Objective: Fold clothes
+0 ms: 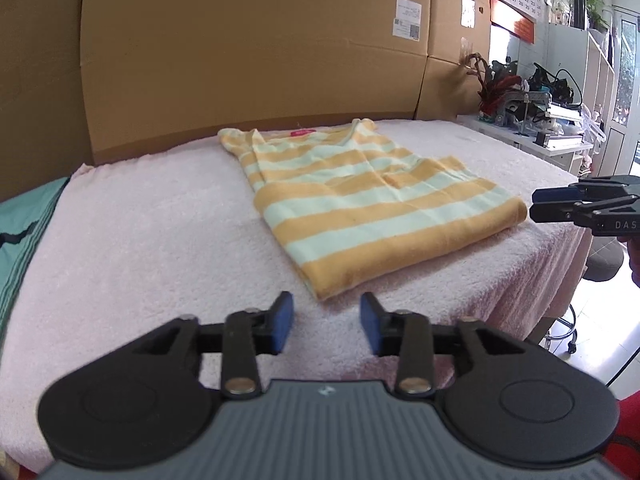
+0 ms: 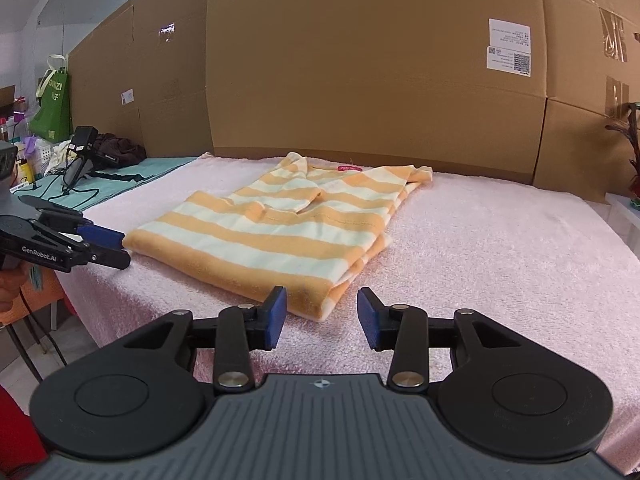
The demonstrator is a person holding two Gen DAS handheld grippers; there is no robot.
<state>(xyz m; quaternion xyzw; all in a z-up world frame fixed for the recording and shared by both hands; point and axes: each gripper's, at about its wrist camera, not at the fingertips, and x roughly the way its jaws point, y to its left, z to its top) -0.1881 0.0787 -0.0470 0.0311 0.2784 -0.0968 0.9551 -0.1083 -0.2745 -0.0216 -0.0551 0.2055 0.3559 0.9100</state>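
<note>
An orange and white striped shirt (image 1: 352,196) lies folded lengthwise on a pink towel (image 1: 160,220), its pink neck label at the far end. My left gripper (image 1: 326,322) is open just short of the shirt's near corner, with nothing between its blue pads. In the right wrist view the same shirt (image 2: 280,232) lies ahead, and its near corner reaches into the gap of my open right gripper (image 2: 322,314) without the pads pressing on it. Each gripper also shows side-on in the other view: the right gripper (image 1: 536,204) and the left gripper (image 2: 116,246), both beside shirt corners.
Tall cardboard boxes (image 1: 240,60) wall off the back of the table. A teal cloth (image 2: 132,176) with a black device and cables (image 2: 82,152) lies to the left. To the right stand a white shelf (image 1: 540,140) with clutter and a grey stool (image 1: 604,264).
</note>
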